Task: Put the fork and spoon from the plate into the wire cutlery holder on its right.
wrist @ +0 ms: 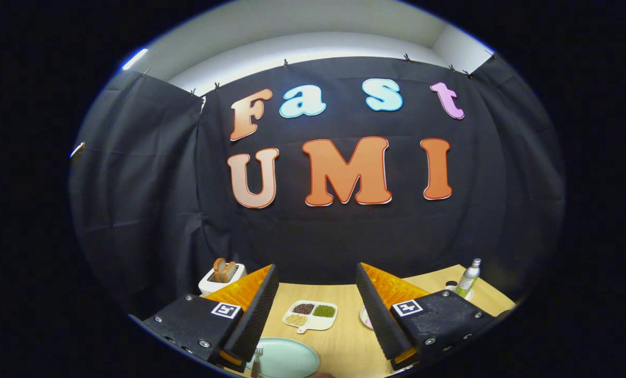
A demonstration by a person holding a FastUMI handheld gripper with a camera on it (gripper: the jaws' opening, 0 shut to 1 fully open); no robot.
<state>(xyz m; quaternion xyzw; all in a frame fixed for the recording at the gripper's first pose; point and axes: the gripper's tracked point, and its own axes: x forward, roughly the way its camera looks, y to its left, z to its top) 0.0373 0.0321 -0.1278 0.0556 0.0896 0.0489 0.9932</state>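
My gripper is open, its two orange-and-black fingers spread wide above the wooden table with nothing between them. A pale green plate lies low down, just inside the left finger. The tines of a fork rest on the plate's left part, partly hidden by that finger. The spoon and the wire cutlery holder are hidden from me here.
A white divided dish holding beans and grains sits beyond the plate, between the fingers. A white toaster with bread stands behind the left finger. A small bottle stands at the far right. A pinkish dish edge peeks beside the right finger.
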